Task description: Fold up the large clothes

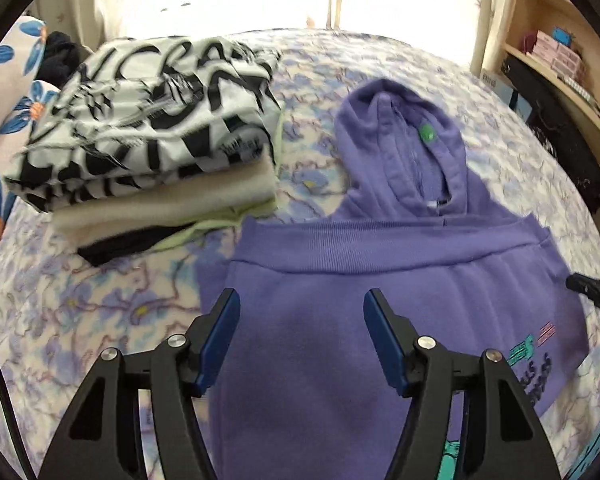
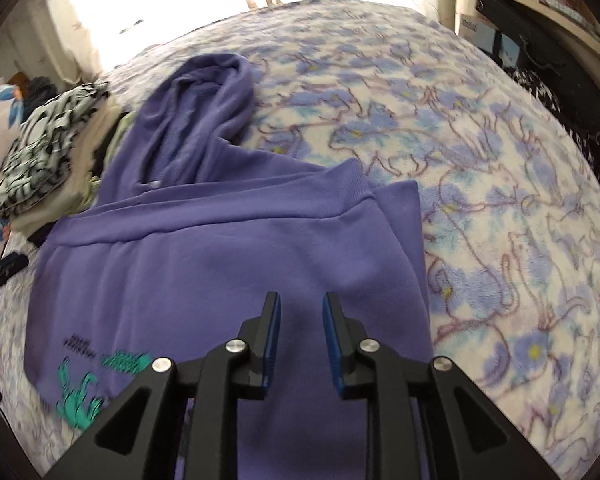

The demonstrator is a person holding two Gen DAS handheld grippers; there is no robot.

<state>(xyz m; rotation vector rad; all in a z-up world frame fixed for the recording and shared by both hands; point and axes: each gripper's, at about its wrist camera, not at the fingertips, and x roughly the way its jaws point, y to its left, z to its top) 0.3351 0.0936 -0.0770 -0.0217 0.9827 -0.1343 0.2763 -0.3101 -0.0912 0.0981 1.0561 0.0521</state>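
Note:
A purple hoodie lies on the bed. Its ribbed hem band is folded up to just below the hood, which lies flat at the far end. A teal print shows near the hoodie's lower corner. My left gripper hangs open above the left part of the folded body with nothing between its fingers. My right gripper stands a little apart over the right part, a narrow gap between its blue pads and no cloth in it. Each gripper's tip shows at the edge of the other's view.
A stack of folded clothes, a black-and-white print on top, sits left of the hoodie. The floral fleece blanket covers the bed. A flowered pillow is at far left, and wooden shelves at right.

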